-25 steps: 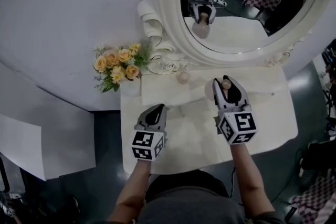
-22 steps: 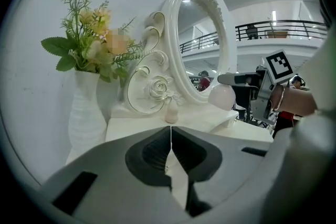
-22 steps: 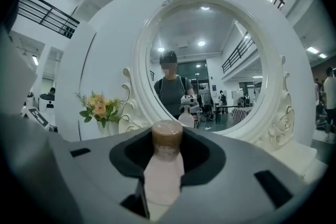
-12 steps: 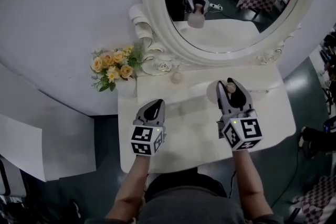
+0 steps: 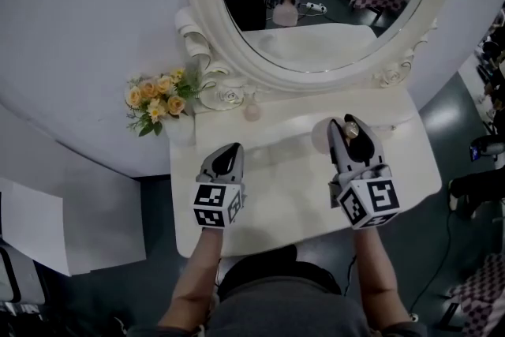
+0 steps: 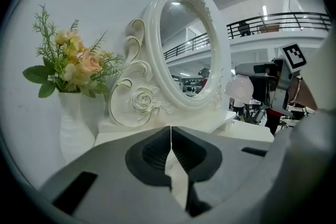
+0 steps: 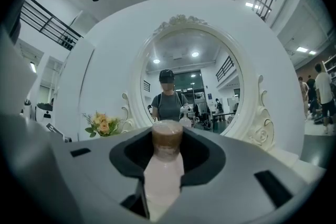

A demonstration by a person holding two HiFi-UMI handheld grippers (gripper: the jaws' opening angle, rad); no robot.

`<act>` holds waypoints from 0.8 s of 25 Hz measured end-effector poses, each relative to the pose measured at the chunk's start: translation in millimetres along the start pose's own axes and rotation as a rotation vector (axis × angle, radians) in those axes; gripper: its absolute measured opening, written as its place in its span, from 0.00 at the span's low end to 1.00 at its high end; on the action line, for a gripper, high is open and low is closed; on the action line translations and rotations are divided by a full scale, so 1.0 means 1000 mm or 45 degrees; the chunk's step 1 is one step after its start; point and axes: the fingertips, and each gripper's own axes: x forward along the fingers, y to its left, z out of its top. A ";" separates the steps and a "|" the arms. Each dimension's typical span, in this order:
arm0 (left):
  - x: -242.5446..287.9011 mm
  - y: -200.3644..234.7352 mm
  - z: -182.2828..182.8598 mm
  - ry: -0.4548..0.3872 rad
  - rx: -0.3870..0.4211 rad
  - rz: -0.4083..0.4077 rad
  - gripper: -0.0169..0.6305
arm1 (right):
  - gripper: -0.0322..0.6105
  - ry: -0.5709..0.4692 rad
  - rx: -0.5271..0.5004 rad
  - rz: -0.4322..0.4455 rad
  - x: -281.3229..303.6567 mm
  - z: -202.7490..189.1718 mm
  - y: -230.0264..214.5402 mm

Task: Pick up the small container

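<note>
Right gripper (image 5: 349, 126): jaws part-way closed, clamped on the neck of the small container (image 7: 164, 165), a pale pink bottle with a brown cap. Left gripper (image 5: 228, 151): jaws fully together, nothing between them, hanging over the table's (image 5: 276, 197) left half.

Change over the last second: very little. The grip on the bottle is the same, and the right gripper has held its place over the table's right half. The left gripper view shows the bottle clear of the tabletop. I judge the pick-up to be done in effect.

Count:
- grippers: two
- pink container: one
- second small pale bottle (image 5: 252, 113) near the mirror base: one, untouched
- oval mirror (image 5: 316, 28): one
- vase (image 5: 180, 132) of flowers (image 5: 154, 97): one
</note>
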 end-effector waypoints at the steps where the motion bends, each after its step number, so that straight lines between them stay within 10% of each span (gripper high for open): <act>1: 0.000 -0.003 0.000 0.000 0.004 -0.003 0.04 | 0.26 -0.005 0.000 -0.001 -0.002 0.002 -0.002; 20: 0.009 -0.045 0.004 0.007 0.034 -0.041 0.04 | 0.26 -0.073 0.011 -0.058 -0.041 0.022 -0.034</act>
